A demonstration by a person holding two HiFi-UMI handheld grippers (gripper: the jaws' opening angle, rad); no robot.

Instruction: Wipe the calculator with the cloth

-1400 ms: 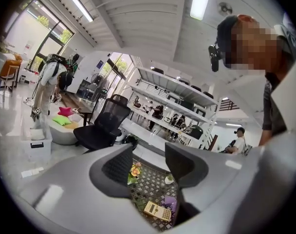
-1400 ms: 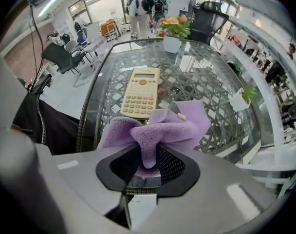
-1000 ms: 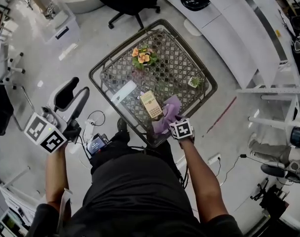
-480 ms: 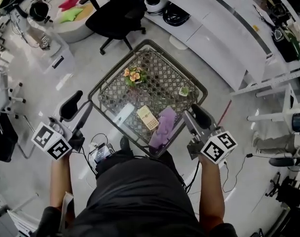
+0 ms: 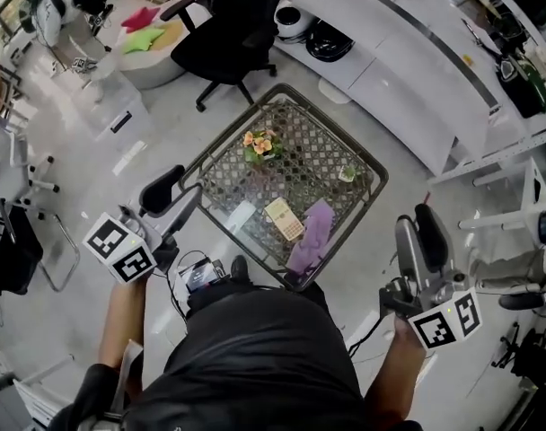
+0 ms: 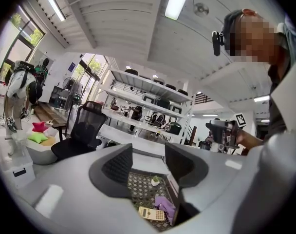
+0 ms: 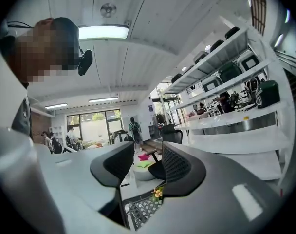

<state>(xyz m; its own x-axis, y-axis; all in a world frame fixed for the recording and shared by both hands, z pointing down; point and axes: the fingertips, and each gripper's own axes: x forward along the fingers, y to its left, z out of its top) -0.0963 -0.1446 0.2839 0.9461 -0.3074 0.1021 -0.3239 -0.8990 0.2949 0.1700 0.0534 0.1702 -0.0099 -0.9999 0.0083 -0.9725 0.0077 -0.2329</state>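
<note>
beige calculator (image 5: 285, 219), long axis diagonal, far end perhaps the screen; left gripper (image 5: 185, 187), right gripper (image 5: 417, 227) unclenched, empty

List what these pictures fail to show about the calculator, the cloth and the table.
- Calculator: keys and display are too small to read in the head view and the left gripper view.
- Cloth: in the left gripper view it is partly behind the left gripper.
- Table: the right gripper view shows one corner; the right gripper hides the rest.

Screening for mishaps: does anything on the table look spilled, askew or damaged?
Nothing stands out. The calculator lies flat on the table, the purple cloth bunched beside it, the flowers and small plant upright.
</note>
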